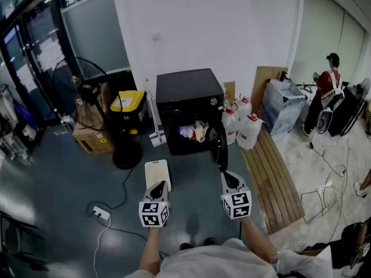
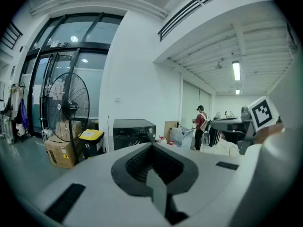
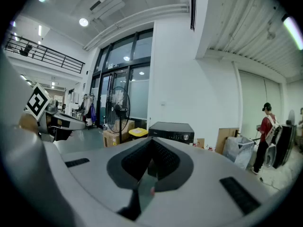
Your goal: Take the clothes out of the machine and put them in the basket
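1. One black machine (image 1: 186,97) stands against the white wall. Its round door (image 1: 220,146) is swung open to the right, and its front faces the person
2. A wooden slatted platform (image 1: 272,181) runs along the floor to the right of the machine, with white jugs (image 1: 248,129) at its far end
3. A tall black fan (image 1: 81,80) stands to the left of the machine, with a yellow-lidded bin (image 1: 127,104) between the two and a cardboard box (image 1: 93,139) by the fan's foot
4. A white rectangular thing (image 1: 157,171) lies on the grey floor in front of the machine, left of its opening. It is probably the basket, though from this steep angle its walls are hard to make out
5. The left gripper (image 1: 160,186) is held out low over the near edge of that white thing. Its own view shows the jaws pressed together with nothing between them (image 2: 154,150)
6. The right gripper (image 1: 225,175) points towards the machine just below the open door. Its jaws are fully closed and hold nothing (image 3: 151,148)
7. The clothes (image 1: 194,132), a pale and pinkish bundle, lie inside the drum opening, well apart from both grippers
8. A white power strip (image 1: 101,214) lies on the floor to the left of the left gripper, its cable trailing towards the fan
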Tool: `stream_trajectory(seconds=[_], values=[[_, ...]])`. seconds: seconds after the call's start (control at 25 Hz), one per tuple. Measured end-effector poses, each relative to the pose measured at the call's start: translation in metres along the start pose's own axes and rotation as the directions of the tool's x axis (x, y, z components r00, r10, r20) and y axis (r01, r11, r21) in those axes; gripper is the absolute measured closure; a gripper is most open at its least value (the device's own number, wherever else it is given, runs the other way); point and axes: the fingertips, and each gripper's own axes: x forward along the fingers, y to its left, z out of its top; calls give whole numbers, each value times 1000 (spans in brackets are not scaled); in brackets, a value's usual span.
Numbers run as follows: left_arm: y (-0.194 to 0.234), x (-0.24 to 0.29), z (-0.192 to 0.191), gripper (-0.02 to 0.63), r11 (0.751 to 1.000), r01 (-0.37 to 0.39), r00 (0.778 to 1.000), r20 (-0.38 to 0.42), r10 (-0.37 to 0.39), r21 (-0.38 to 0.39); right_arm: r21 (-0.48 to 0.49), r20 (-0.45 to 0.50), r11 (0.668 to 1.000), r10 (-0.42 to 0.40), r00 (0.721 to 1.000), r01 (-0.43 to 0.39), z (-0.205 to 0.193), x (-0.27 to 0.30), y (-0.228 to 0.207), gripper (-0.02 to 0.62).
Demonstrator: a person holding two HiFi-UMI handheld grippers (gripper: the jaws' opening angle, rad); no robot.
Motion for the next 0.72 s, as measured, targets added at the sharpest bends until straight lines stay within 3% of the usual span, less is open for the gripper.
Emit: stream_trajectory(seconds=[0.72], values=[[-35, 30, 6, 588, 999, -45, 999, 12, 45, -20, 48, 26, 998, 33, 999, -34, -10, 2, -49, 571]])
